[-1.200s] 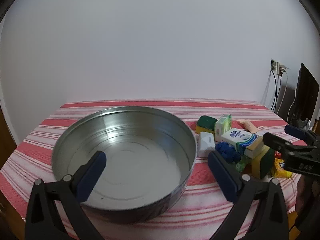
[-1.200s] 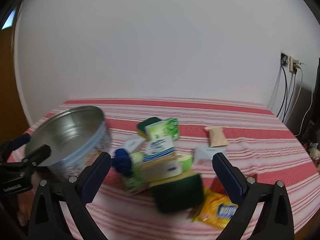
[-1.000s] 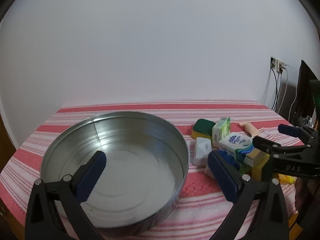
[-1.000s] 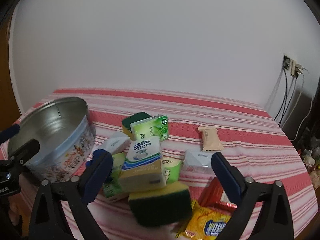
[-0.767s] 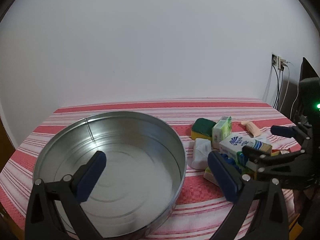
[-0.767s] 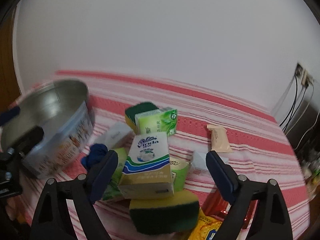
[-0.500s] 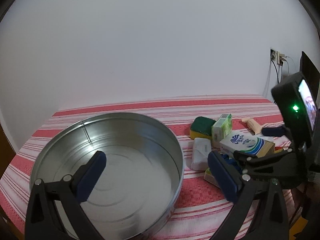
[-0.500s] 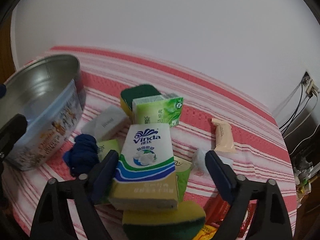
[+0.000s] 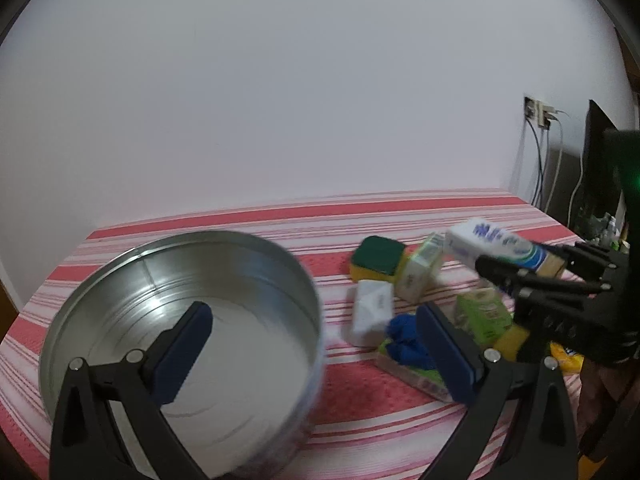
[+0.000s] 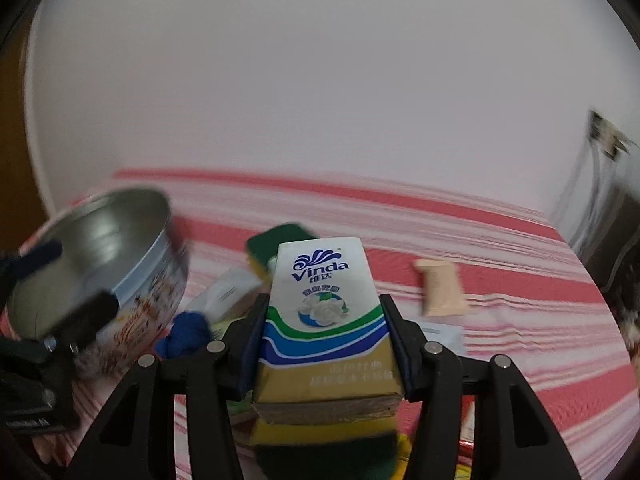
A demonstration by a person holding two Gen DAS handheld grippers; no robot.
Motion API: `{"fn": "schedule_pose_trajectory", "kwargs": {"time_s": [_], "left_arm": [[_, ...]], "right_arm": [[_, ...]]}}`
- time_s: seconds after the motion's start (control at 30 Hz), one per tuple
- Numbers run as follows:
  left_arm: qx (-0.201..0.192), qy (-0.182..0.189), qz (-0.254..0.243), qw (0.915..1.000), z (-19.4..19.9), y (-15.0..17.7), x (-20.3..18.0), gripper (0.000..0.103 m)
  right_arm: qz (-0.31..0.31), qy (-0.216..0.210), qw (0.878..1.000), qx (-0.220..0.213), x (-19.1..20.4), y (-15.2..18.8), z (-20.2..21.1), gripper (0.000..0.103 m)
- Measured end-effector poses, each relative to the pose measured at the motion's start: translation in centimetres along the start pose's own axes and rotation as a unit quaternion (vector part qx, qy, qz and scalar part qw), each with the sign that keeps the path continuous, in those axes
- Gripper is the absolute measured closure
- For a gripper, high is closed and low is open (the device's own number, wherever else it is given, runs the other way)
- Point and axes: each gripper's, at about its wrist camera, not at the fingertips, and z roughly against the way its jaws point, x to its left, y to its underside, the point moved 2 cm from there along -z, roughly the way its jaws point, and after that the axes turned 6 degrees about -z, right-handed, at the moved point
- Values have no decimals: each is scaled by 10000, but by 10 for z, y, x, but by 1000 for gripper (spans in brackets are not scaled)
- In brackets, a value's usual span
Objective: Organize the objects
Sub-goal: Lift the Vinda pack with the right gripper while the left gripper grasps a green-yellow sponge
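Your right gripper (image 10: 324,344) is closing, pads pressed on both sides of the tissue pack (image 10: 326,312), which sits lifted above a green-and-yellow sponge (image 10: 324,444) in the pile. Your left gripper (image 9: 316,354) hangs spread wide, holding nothing, one finger over the metal tin (image 9: 120,280) on the striped tablecloth (image 9: 360,392), blue cloth (image 9: 406,340) just beside the other.

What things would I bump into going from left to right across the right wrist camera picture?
Metal tin → blue cloth bundle → Vinda tissue pack, with the right gripper closing on it → beige snack packet.
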Motion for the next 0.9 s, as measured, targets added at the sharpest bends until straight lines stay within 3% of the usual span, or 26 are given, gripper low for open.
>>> {"fn": "schedule_pose_trajectory", "kwargs": {"time_s": [0.4,0.9], "left_arm": [[-61,533,-247,9983,-2,-4,-56,0],[10,1240,-646,9902,0,2,-120,0]], "right_arm": [[-780,611,9928,-680,-48,15,44,48],[-1231,859,9856,-783,-105,56,72,48]]}}
